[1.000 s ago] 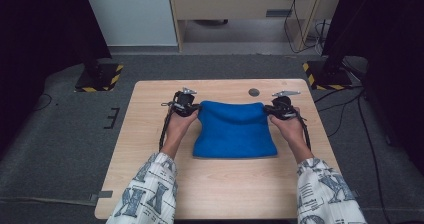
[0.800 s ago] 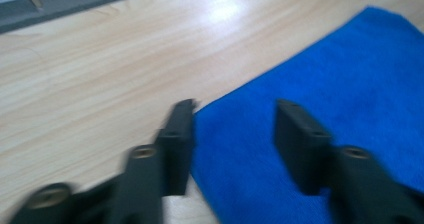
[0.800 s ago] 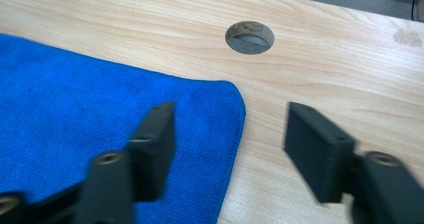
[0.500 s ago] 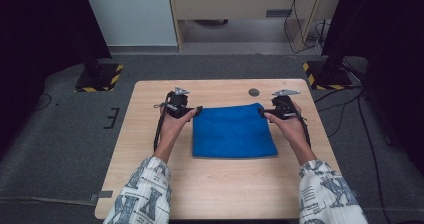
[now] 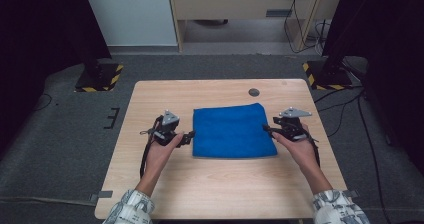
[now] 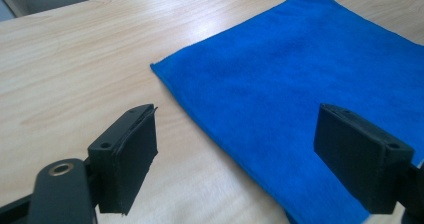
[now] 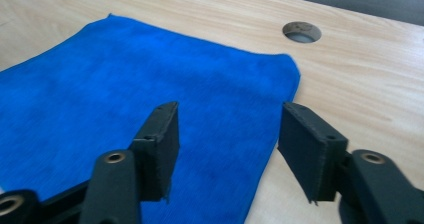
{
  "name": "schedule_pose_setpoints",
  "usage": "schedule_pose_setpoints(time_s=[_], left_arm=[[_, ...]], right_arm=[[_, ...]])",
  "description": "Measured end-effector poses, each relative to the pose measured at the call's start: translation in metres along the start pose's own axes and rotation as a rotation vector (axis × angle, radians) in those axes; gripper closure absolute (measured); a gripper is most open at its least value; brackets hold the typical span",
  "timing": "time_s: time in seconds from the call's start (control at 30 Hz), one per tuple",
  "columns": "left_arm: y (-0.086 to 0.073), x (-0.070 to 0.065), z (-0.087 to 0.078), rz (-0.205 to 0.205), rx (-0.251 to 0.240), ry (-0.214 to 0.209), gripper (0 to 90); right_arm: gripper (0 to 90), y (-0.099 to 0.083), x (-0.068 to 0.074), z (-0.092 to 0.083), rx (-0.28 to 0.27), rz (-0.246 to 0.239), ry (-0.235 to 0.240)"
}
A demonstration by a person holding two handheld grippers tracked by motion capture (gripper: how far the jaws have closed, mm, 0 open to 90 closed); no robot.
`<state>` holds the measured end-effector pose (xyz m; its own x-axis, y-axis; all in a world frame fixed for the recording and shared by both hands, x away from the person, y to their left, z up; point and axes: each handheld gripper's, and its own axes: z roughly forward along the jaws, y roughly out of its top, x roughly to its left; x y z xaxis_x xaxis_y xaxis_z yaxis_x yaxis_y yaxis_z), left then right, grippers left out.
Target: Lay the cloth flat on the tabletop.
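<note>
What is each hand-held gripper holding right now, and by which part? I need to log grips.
Nothing: both the left hand-held gripper and the right hand-held gripper stand open beside the blue cloth.

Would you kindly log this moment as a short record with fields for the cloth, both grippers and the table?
cloth: blue cloth, folded flat, mid-table
left gripper: left gripper open, jaws just opened, nothing between them, by the cloth's left edge
right gripper: right gripper open, jaws just been closing, over the cloth's right edge, not pressing it
table: wooden table, round hole beyond the cloth
</note>
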<state>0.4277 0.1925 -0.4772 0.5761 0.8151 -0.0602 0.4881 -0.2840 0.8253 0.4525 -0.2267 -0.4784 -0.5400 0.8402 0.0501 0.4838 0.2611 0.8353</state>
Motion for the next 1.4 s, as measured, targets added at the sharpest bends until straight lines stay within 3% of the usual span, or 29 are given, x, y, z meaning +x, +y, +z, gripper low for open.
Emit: schedule_pose_setpoints(time_s=[0.13, 0.23, 0.3, 0.33, 0.4, 0.47, 0.57, 0.63, 0.83, 1.0, 1.2, 1.4], left_arm=[[-0.013, -0.011, -0.013, 0.052, 0.026, -0.012, 16.8], [-0.023, -0.018, -0.02, 0.054, 0.021, -0.016, 15.6], [-0.033, -0.022, -0.022, 0.071, 0.047, -0.019, 14.8], [-0.04, -0.024, -0.022, 0.105, 0.079, -0.009, 14.9], [-0.051, -0.026, -0.023, 0.132, 0.11, 0.004, 15.2], [-0.061, -0.027, -0.026, 0.107, 0.132, -0.011, 16.9], [-0.063, -0.029, -0.028, 0.098, 0.13, -0.038, 18.1], [-0.062, -0.029, -0.027, 0.09, 0.118, -0.045, 18.8], [-0.065, -0.037, -0.018, 0.072, 0.158, -0.074, 16.6], [-0.064, -0.043, -0.015, 0.087, 0.156, -0.073, 15.2], [-0.063, -0.045, -0.01, 0.104, 0.173, -0.095, 18.3], [-0.061, -0.049, -0.005, 0.122, 0.182, -0.103, 30.2]], right_arm=[[49.0, -0.017, 0.008, -0.014, 0.001, -0.006, 0.005], [52.4, -0.03, 0.01, -0.028, 0.004, 0.002, 0.013], [52.9, -0.037, 0.01, -0.037, 0.01, 0.001, 0.019], [53.7, -0.039, 0.009, -0.042, 0.004, 0.001, 0.016], [53.9, -0.046, 0.008, -0.052, -0.004, 0.023, 0.028], [54.5, -0.054, 0.009, -0.06, 0.004, 0.019, 0.024], [55.1, -0.064, 0.008, -0.067, 0.023, 0.025, 0.045], [55.8, -0.068, 0.007, -0.068, 0.044, 0.017, 0.037], [57.1, -0.075, 0.008, -0.055, 0.106, -0.005, 0.065], [54.5, -0.081, 0.01, -0.045, 0.175, -0.033, 0.076], [51.5, -0.081, 0.012, -0.038, 0.19, -0.035, 0.082], [58.4, -0.081, 0.012, -0.033, 0.199, -0.038, 0.104]])
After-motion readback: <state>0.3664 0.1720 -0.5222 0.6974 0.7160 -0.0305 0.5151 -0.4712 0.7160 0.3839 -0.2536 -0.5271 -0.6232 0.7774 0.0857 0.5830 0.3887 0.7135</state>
